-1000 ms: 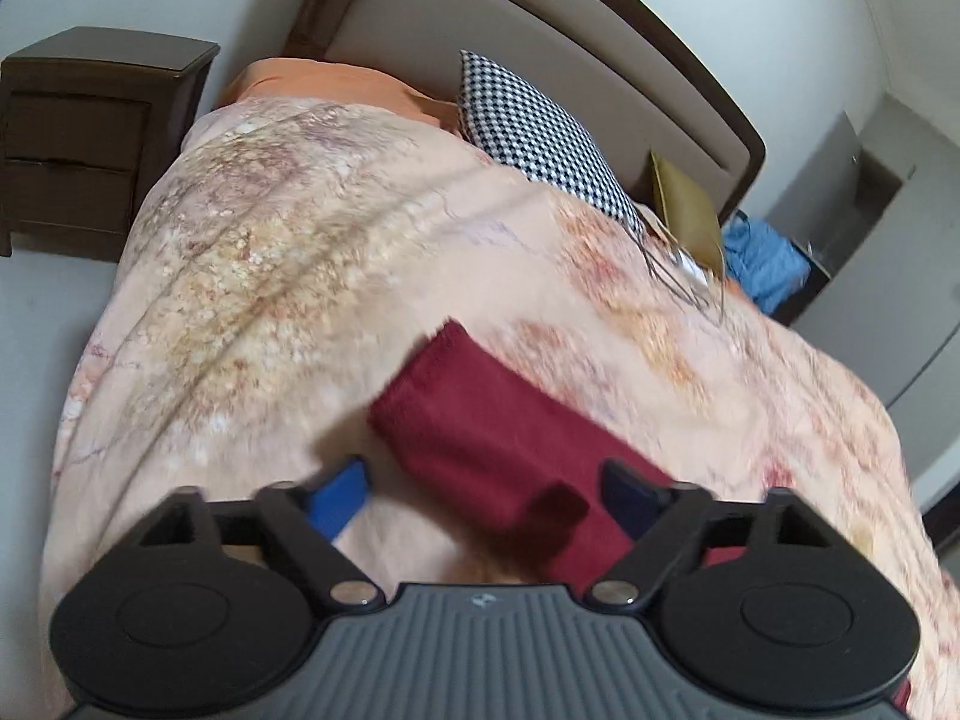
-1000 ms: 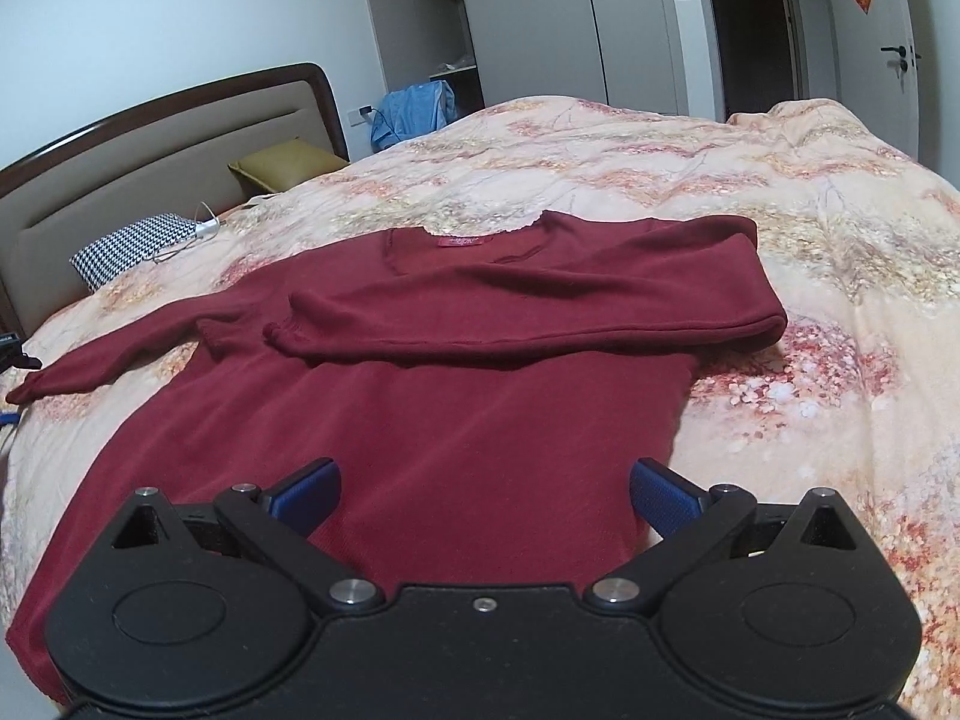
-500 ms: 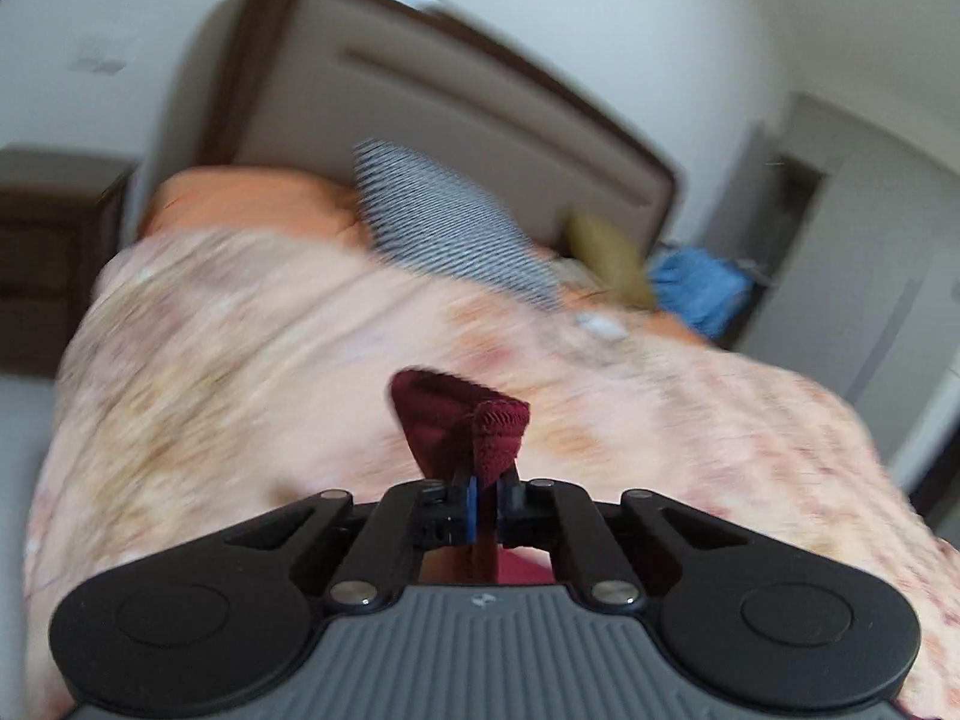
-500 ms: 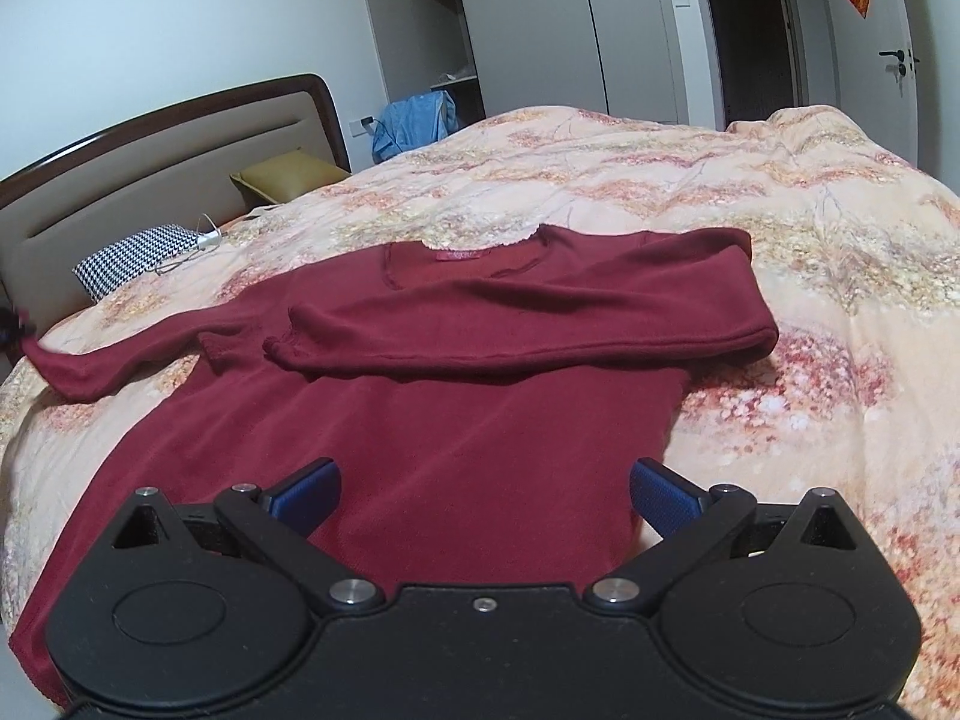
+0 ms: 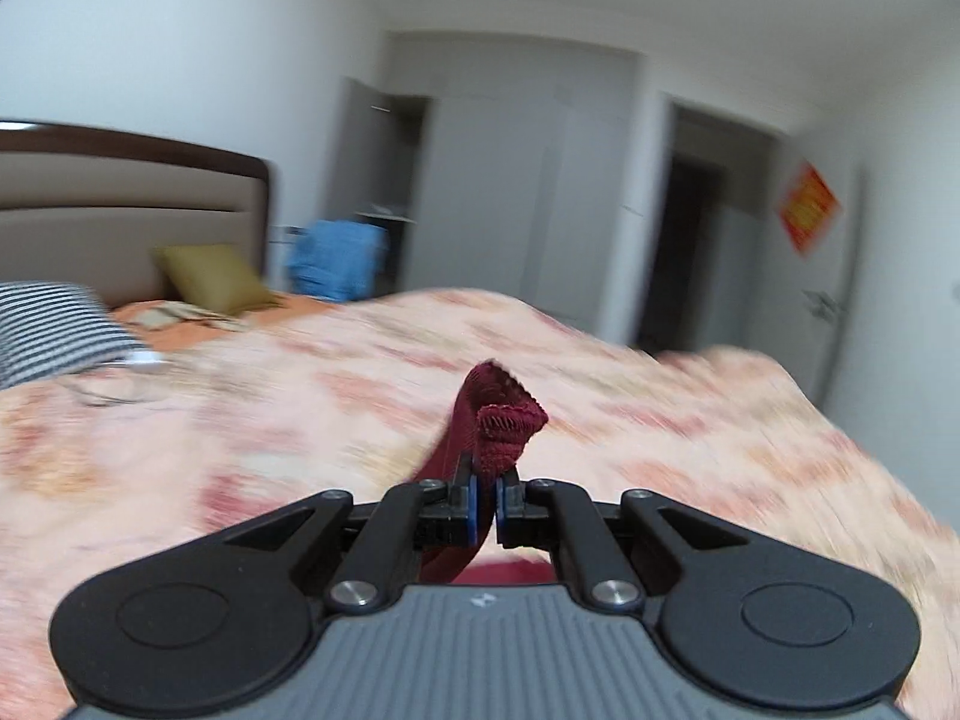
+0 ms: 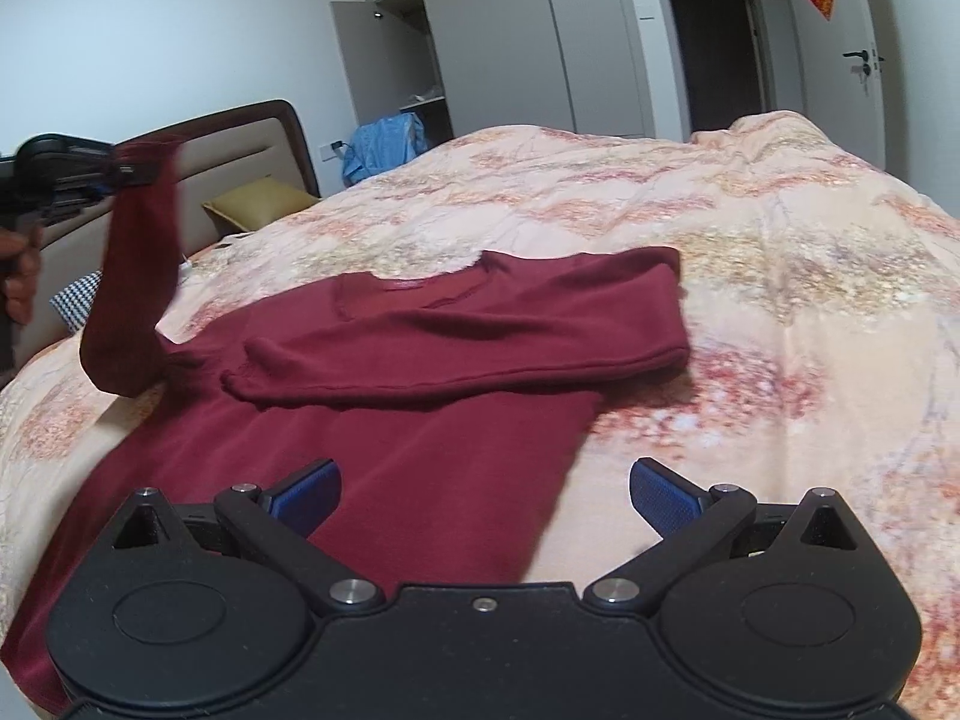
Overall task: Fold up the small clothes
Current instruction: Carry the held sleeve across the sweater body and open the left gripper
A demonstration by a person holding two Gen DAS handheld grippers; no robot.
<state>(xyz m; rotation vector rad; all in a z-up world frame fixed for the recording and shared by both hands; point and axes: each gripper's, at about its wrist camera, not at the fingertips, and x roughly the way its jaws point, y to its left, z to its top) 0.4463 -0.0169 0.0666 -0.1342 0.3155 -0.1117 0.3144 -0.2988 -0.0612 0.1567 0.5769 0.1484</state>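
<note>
A dark red long-sleeved top (image 6: 384, 420) lies flat on the bed, its right sleeve (image 6: 480, 354) folded across the chest. My left gripper (image 5: 486, 501) is shut on the cuff of the left sleeve (image 5: 501, 426). In the right wrist view this gripper (image 6: 129, 171) holds the sleeve (image 6: 132, 300) up well above the bed at the far left. My right gripper (image 6: 480, 489) is open and empty, hovering over the top's lower part.
The bed has a floral peach duvet (image 6: 750, 300). A checked pillow (image 5: 48, 330) and an olive cushion (image 5: 210, 279) lie by the headboard (image 6: 246, 138). A blue garment (image 6: 384, 144) hangs by the wardrobe. A door (image 6: 852, 60) stands beyond the bed.
My left gripper closed on the left sleeve's cuff, lifted it off the bed and swung right. My right gripper stayed open and moved little.
</note>
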